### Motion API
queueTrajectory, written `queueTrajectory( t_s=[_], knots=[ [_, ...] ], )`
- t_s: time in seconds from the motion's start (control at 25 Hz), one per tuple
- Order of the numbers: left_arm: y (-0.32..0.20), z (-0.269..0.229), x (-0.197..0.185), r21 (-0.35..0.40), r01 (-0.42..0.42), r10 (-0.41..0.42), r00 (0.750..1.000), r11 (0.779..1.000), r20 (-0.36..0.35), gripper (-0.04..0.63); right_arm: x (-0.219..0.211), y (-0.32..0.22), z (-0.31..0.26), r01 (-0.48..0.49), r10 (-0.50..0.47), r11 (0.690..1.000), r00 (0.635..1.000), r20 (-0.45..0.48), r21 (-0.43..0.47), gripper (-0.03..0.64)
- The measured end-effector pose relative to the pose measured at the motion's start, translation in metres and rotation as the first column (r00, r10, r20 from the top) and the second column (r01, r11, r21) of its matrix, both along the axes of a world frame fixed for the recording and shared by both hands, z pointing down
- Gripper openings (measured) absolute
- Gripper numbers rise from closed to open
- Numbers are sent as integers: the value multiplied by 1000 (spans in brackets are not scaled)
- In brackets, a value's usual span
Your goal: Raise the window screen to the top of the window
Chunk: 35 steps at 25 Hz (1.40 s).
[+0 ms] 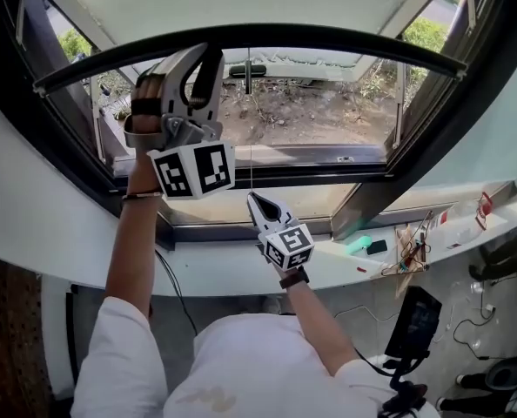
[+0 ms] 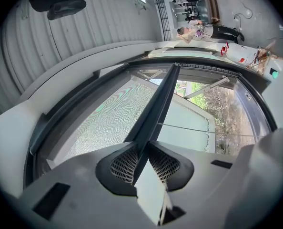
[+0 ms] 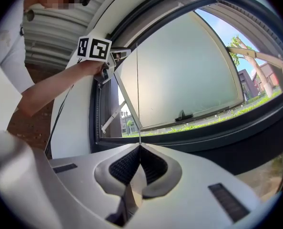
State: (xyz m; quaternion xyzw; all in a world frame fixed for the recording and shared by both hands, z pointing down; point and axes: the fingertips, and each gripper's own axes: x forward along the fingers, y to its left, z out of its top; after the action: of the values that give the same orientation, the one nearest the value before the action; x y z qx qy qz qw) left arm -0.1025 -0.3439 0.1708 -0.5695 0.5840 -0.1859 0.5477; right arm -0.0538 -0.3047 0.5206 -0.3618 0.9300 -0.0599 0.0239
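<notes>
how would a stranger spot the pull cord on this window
Find the window's dark frame; a dark screen bar arches across its top, clamped by the left gripper. From that bar's middle the cord drops straight to the right gripper, shut on it. It alone is a hair-thin vertical line.

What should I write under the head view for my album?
Left gripper grips the screen bar; right gripper pinches the cord hanging below it.
</notes>
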Motion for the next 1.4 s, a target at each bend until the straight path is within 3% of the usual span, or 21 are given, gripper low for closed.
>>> queueTrajectory(
  t_s=[0.12,0.6,0.84,1.4],
  knots=[
    [0,-3,-1,0,-3,3,1000,1000,6,57,-4,3,-2,1,-1,1000,999,54,1,0],
    [5,-11,0,21,-17,16,999,1000,39,57,-24,12,-11,35,-35,999,999,-29,-18,0],
    [6,-32,0,63,1,-2,1000,998,22,57,-19,12,-34,22,-23,999,999,36,40,0],
    [6,-72,-4,132,-21,20,1000,991,13,57,-5,0,-74,-29,24,996,998,61,79,0]
  ],
)
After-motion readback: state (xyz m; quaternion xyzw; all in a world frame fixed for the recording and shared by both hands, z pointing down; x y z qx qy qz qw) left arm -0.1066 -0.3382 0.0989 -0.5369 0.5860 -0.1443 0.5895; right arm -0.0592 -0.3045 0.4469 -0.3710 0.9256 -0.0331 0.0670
